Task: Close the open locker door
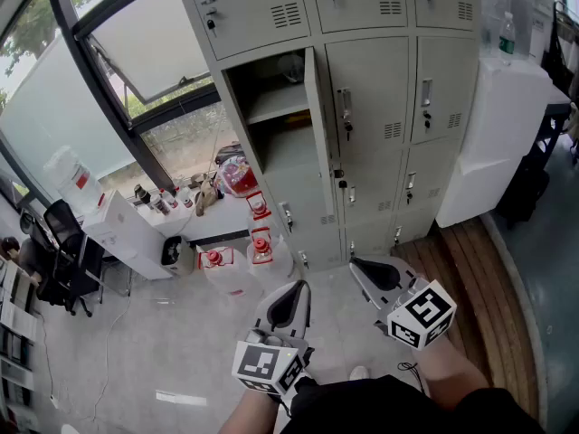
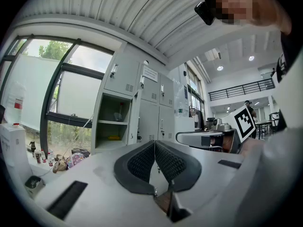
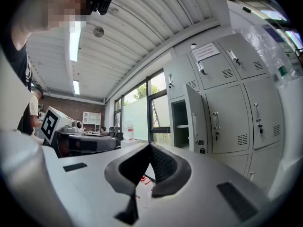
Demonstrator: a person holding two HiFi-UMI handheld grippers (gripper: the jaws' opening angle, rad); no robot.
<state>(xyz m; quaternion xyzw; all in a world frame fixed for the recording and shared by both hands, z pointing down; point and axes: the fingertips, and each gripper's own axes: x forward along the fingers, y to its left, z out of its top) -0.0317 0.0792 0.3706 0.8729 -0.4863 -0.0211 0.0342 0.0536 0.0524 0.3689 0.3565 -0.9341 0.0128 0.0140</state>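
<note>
Pale grey sheet-metal locker door [image 1: 316,120]: swung out from middle-row compartment [image 1: 271,107] | left hand-held gripper [image 2: 155,143], right hand-held gripper [image 3: 149,146]: jaws pressed together, empty, well apart from door | handling: likely light, stiff, hinged; push flat near free edge, no grasp | head view: door edge-on; right gripper view: its broad face

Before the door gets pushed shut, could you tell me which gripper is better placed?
Likely right. The right gripper sits nearer the lockers, on the outer-face side of the open locker door; the left gripper is further back.
</note>
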